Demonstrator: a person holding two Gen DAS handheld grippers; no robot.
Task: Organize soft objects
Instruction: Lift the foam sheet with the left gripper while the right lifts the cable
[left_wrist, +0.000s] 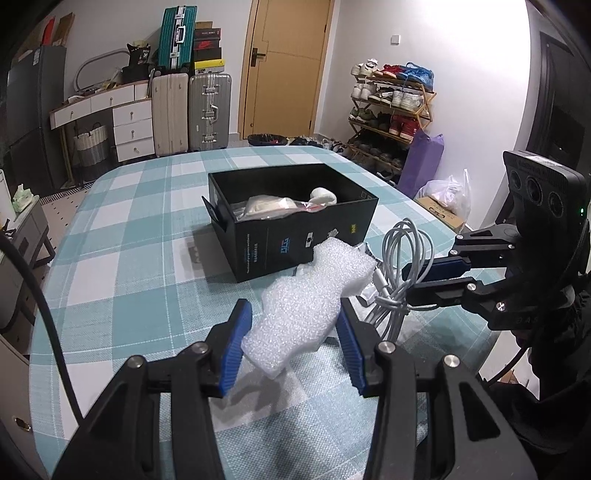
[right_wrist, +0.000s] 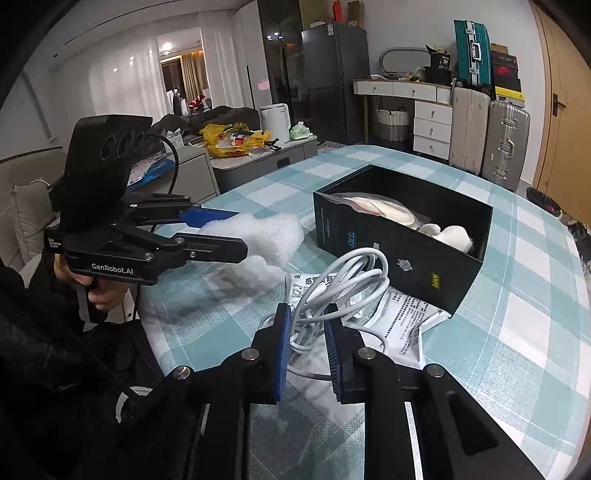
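A white foam sheet (left_wrist: 306, 306) is between the blue pads of my left gripper (left_wrist: 295, 314), which is shut on it and holds it above the checked tablecloth (left_wrist: 129, 236); it also shows in the right wrist view (right_wrist: 262, 236). My right gripper (right_wrist: 306, 317) is shut on a coiled white cable (right_wrist: 343, 280), also seen in the left wrist view (left_wrist: 402, 258). An open black box (left_wrist: 295, 218) behind them holds a plastic-wrapped item (left_wrist: 266, 206) and a white soft object (left_wrist: 325, 195).
A printed white packet (right_wrist: 402, 314) lies on the table under the cable, against the box (right_wrist: 406, 240). Suitcases (left_wrist: 192, 110), drawers and a shoe rack (left_wrist: 391, 107) stand beyond the table's far edge. A cabinet with bags (right_wrist: 236, 140) is off the left side.
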